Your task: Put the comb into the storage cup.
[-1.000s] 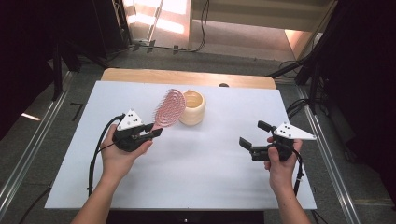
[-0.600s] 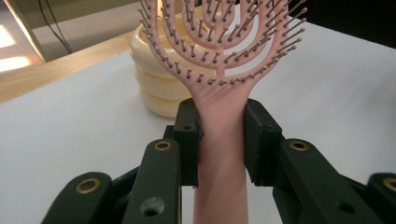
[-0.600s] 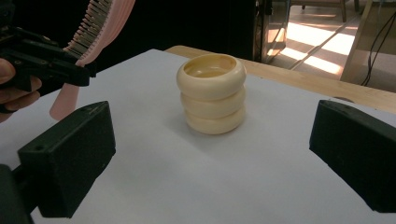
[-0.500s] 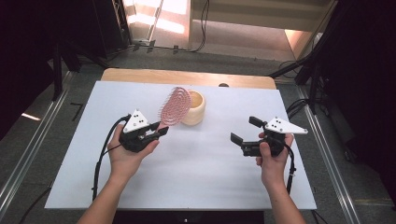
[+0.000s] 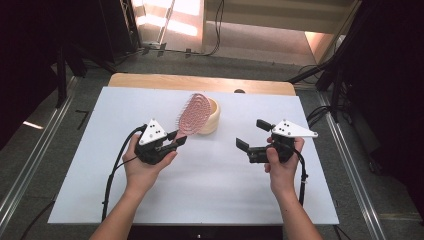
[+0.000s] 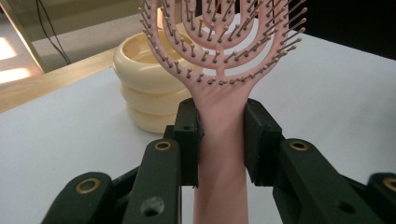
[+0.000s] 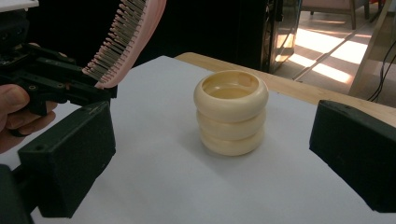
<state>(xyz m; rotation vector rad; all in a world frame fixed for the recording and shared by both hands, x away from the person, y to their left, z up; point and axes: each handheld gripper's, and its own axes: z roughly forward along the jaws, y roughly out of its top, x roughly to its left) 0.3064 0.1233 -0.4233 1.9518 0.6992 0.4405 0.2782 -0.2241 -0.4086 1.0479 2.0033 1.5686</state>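
Observation:
A pink hairbrush [image 5: 194, 113] is held by its handle in my left gripper [image 5: 176, 139], head raised and tilted toward a cream ribbed cup [image 5: 210, 116] just behind it. In the left gripper view both pads press the hairbrush handle [image 6: 219, 116], and the cup [image 6: 140, 79] stands beyond at the left. My right gripper [image 5: 252, 135] hovers to the right of the cup, jaws wide apart with nothing between them. In the right gripper view the cup [image 7: 231, 112] stands upright between the two black pads, farther off, and the hairbrush [image 7: 126, 42] shows at the upper left.
A white sheet [image 5: 210, 190] covers the table, with a wooden edge [image 5: 150, 80] at the back. Cables trail from both grippers toward the near edge. Dark stands and floor rails flank the table.
My right gripper has moved left toward the cup and a little up. The left gripper with the hairbrush has shifted slightly right, bringing the brush head nearer over the cup.

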